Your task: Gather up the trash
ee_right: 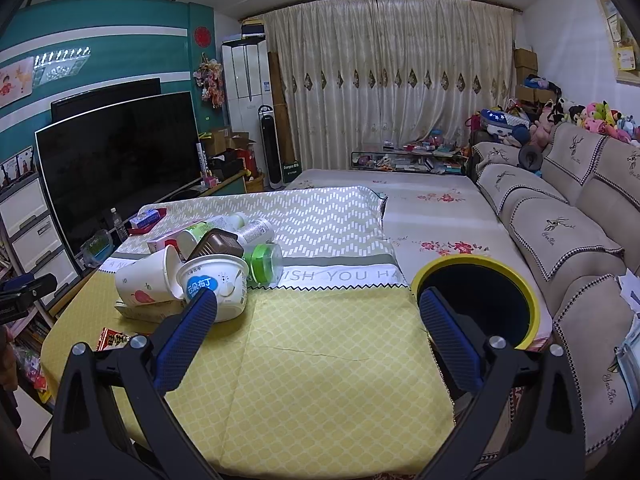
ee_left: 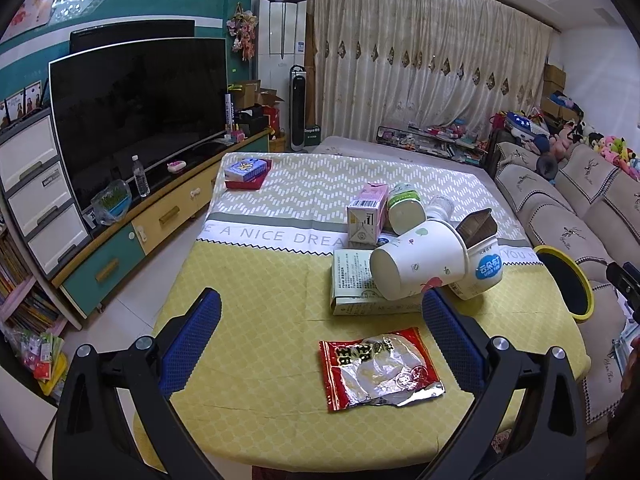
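A crumpled red and silver snack wrapper (ee_left: 380, 374) lies flat on the yellow tablecloth (ee_left: 260, 320), between the wide-apart fingers of my open left gripper (ee_left: 320, 308), which hovers above it. Behind it a pile of trash: a tipped paper cup (ee_left: 416, 266), a white pudding tub (ee_left: 482, 270), a flat box (ee_left: 352, 284), a pink carton (ee_left: 366, 216) and bottles. My right gripper (ee_right: 316, 304) is open over bare cloth, its left finger just in front of the pudding tub (ee_right: 216, 284). A yellow-rimmed black bin (ee_right: 480, 304) stands at the table's right edge, behind the right finger.
A red tray with a blue box (ee_left: 246, 174) sits at the table's far left corner. A TV (ee_left: 140, 108) on a low cabinet stands left, a sofa (ee_right: 560, 240) with covers right. A green-capped jar (ee_right: 264, 262) lies by the pile.
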The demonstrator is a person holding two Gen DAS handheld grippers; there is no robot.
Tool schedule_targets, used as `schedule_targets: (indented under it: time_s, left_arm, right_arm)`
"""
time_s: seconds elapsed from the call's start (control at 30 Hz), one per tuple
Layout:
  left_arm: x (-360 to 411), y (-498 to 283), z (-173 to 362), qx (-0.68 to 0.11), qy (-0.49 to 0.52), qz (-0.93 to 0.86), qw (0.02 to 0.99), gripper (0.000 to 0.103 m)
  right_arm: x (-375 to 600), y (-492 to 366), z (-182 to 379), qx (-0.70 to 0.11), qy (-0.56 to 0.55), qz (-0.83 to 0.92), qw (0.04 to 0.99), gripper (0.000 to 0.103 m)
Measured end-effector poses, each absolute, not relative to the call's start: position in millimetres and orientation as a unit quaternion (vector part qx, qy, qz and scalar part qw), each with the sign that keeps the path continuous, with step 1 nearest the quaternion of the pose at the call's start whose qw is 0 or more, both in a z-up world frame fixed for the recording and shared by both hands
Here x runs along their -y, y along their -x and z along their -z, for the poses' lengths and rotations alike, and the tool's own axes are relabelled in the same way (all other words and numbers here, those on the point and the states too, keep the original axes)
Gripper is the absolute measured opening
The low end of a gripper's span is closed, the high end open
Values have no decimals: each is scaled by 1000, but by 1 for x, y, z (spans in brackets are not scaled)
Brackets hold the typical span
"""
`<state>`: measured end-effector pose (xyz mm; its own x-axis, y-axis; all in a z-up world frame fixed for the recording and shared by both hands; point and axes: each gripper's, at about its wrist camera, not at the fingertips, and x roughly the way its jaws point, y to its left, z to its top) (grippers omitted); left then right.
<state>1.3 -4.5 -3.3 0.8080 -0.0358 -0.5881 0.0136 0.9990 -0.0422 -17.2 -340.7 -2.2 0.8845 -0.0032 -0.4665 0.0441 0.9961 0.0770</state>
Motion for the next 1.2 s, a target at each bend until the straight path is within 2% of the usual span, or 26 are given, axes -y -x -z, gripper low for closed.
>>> schedule_targets:
  time_s: [1.2]
  left_arm:
    - [8,-2,7,-316,22,20,948,99]
  right_arm:
    - [351,15,3,-247,-55,6,968,97]
